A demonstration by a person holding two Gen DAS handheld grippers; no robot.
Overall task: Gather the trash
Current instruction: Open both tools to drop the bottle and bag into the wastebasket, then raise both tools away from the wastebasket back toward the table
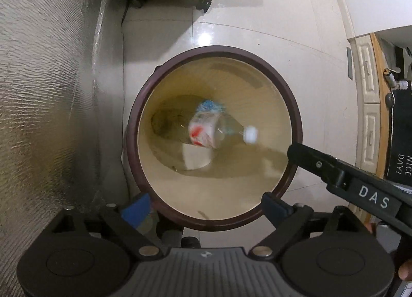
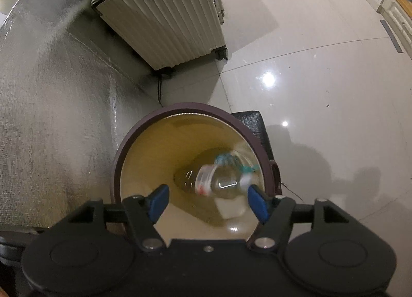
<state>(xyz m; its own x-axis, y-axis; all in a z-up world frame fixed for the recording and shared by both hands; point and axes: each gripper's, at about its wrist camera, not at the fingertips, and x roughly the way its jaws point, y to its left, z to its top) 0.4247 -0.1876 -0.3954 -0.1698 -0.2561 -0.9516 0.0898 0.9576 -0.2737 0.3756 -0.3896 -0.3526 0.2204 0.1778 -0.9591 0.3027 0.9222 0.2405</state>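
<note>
One round bin stands on the floor. Inside it are one clear plastic bottle, one blue scrap at its twelve o'clock and one white piece at six. One ribbed suitcase waits nearby.

Clear plastic bottle, white cap, blurred, tilted inside round bin

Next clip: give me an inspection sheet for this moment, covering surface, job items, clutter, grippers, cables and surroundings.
Surface: glossy pale tiled floor.
Job's things: round bin, dark rim; clear plastic bottle, blurred, inside it with blue-and-white wrapper and something white beneath.
Clutter: nothing seen on the floor.
Grippers: left gripper open over the bin; right gripper open, nothing between the pads.
Cables: thin dark cord by the wall.
Surroundings: ribbed cream suitcase, textured wall, cabinet.
</note>
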